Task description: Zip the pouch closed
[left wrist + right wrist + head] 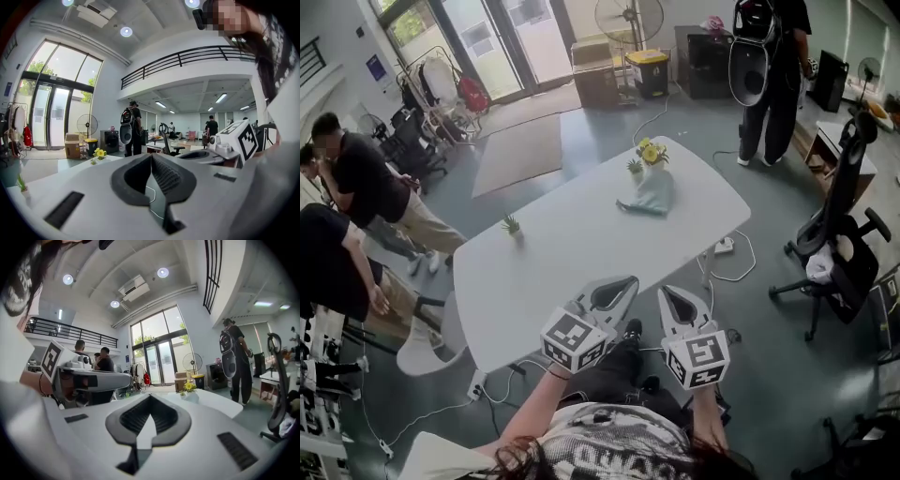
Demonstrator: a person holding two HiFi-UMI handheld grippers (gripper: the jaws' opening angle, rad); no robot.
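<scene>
Left gripper (151, 158) and right gripper (150, 398), held side by side at the near edge of the white desk (572, 244). The fingers of each are seen closed tip to tip, with nothing gripped or touched. The pale green pouch (652, 195) is laid on the far part of the desk, just beside yellow flowers (652, 152) and well apart from both grippers. Its zip is too small to be made out.
</scene>
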